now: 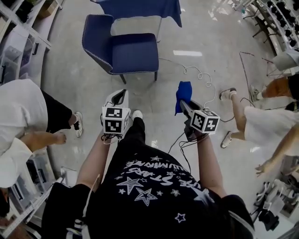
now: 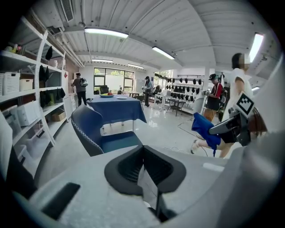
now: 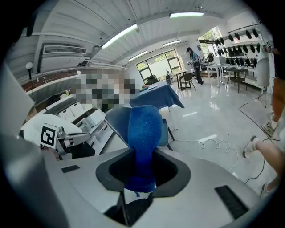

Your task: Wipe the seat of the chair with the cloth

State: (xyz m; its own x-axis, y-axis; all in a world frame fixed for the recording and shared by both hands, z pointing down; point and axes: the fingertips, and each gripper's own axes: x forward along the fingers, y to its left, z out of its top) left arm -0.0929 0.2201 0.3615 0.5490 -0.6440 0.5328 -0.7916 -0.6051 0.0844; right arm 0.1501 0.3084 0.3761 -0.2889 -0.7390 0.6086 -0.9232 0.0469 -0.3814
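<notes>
A dark blue upholstered chair (image 1: 120, 49) stands on the floor ahead of me, its seat (image 1: 135, 51) bare. In the head view my right gripper (image 1: 186, 106) is shut on a blue cloth (image 1: 183, 94) that hangs from its jaws, to the right of and nearer than the chair. The right gripper view shows the cloth (image 3: 143, 133) draped up out of the jaws, covering part of the chair (image 3: 115, 119). My left gripper (image 1: 119, 97) is held level with it on the left, jaws together and empty. The left gripper view shows the chair (image 2: 95, 131) ahead and the cloth (image 2: 205, 130) at the right.
A table under a blue cloth cover (image 1: 140, 9) stands just behind the chair. A white cable (image 1: 201, 74) curls over the floor right of the chair. One person (image 1: 28, 116) stands close on the left, others (image 1: 261, 116) on the right. Shelves (image 1: 18, 37) line the left wall.
</notes>
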